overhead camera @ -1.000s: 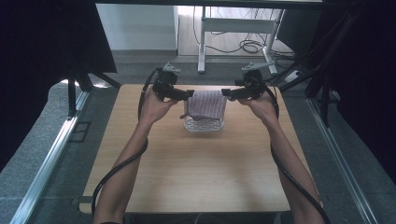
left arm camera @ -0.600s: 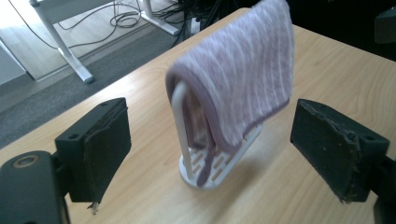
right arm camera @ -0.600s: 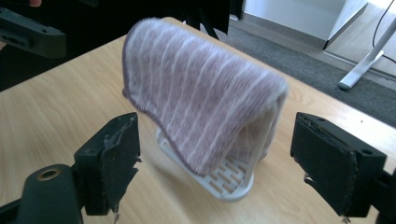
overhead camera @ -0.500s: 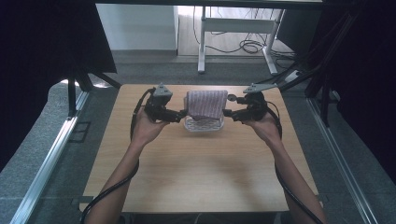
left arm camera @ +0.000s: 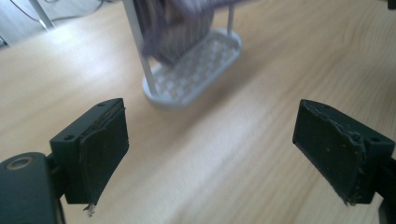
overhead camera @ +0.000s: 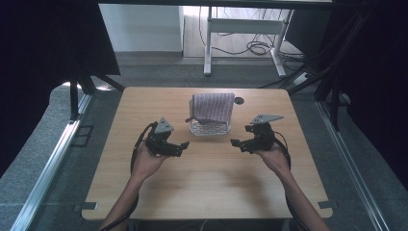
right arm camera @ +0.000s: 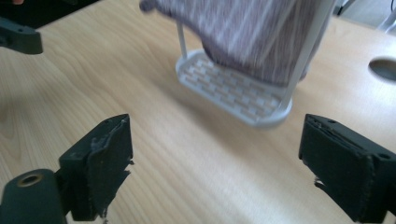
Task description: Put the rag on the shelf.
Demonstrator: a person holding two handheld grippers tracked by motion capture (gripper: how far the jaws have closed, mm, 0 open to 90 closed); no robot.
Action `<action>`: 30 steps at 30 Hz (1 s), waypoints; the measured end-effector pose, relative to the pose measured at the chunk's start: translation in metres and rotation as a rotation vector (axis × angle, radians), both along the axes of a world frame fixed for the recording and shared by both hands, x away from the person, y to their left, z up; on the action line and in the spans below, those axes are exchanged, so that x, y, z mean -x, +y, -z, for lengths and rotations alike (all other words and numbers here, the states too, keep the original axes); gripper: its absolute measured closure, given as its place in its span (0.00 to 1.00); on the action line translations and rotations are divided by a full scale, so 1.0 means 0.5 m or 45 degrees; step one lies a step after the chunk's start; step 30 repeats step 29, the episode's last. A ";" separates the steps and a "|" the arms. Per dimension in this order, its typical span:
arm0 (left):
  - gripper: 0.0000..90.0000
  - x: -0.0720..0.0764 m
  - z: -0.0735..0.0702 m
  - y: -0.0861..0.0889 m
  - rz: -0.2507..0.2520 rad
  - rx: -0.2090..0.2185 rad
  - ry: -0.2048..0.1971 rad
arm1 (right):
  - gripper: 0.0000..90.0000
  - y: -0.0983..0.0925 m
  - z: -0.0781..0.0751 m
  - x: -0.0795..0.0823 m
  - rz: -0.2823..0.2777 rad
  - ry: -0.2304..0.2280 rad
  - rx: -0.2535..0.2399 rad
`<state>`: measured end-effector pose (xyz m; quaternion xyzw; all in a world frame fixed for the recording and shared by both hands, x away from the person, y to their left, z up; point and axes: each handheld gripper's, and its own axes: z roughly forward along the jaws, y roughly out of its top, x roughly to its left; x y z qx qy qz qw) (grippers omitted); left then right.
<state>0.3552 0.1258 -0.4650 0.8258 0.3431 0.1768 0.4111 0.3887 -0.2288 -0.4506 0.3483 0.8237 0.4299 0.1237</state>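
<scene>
cloth (overhead camera: 212, 107): striped, draped over the rack (overhead camera: 210, 128) at far centre so it hangs free
left gripper (overhead camera: 183, 146): your jaws wide, empty, near-left of rack
right gripper (overhead camera: 234, 143): jaws wide, just been opening, nothing between

Striped purple-grey cloth (overhead camera: 212, 107) hanging draped over white rack (overhead camera: 210, 128); rack standing upright near table's far edge.

- A lab recording booth: black curtains (overhead camera: 43, 57) flank the wooden bench (overhead camera: 207, 192).
- Metal rails (overhead camera: 45, 166), loose cables (overhead camera: 255, 47) on grey carpet beyond.
</scene>
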 end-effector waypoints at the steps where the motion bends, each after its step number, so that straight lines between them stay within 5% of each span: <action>1: 0.11 0.007 0.010 -0.001 0.001 0.003 0.008 | 0.09 -0.001 0.011 0.005 0.004 0.011 0.009; 10: 0.11 0.053 0.091 -0.005 0.000 -0.052 0.047 | 0.07 -0.007 0.082 0.039 0.011 0.075 0.049; 18: 0.11 0.055 0.155 -0.018 -0.006 -0.093 0.155 | 0.07 -0.004 0.146 0.056 0.002 0.121 0.127; 20: 0.12 0.055 0.157 -0.025 0.008 -0.141 0.160 | 0.07 -0.006 0.162 0.057 0.012 0.131 0.132; 26: 0.11 0.051 0.158 -0.024 -0.014 -0.126 0.195 | 0.00 0.002 0.187 0.060 0.019 0.049 0.228; 30: 0.11 0.051 0.158 -0.024 -0.014 -0.127 0.195 | 0.00 0.003 0.188 0.060 0.011 0.049 0.232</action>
